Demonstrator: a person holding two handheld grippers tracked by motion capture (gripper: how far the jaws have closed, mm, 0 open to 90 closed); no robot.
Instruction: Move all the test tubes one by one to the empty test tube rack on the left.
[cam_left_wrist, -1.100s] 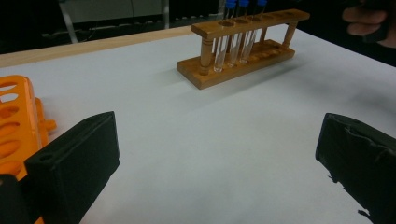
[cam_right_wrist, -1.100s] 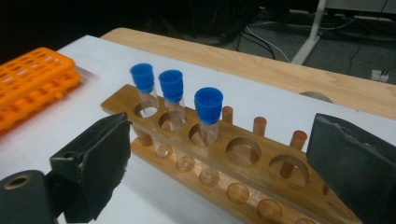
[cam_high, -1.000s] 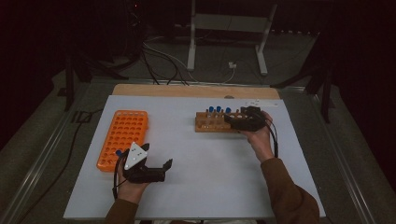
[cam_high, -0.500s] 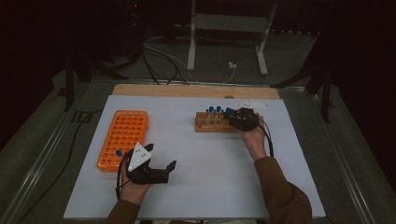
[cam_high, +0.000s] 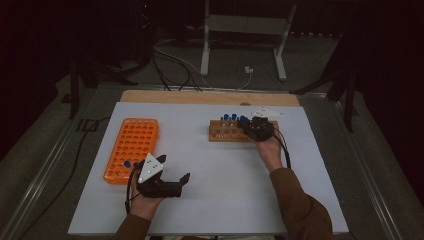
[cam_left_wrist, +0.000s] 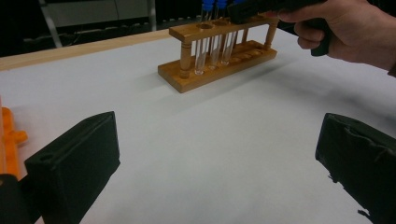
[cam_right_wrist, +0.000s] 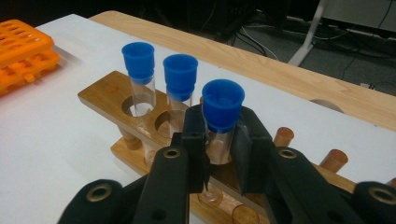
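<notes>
Three blue-capped tubes (cam_right_wrist: 180, 79) in the wooden rack (cam_right_wrist: 112, 100) — right hand-held gripper (cam_right_wrist: 219, 140) clamps one; left hand-held gripper (cam_left_wrist: 215, 158) wide.

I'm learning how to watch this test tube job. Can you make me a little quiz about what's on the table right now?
1. True or false: the right gripper is shut on a blue-capped test tube standing in the wooden rack.
2. In the right gripper view, how many blue-capped tubes stand in the wooden rack? A) one B) three C) six
3. Fill in: the left gripper is open beside the ______ rack.

Key: 1 true. 2 B. 3 orange.
</notes>
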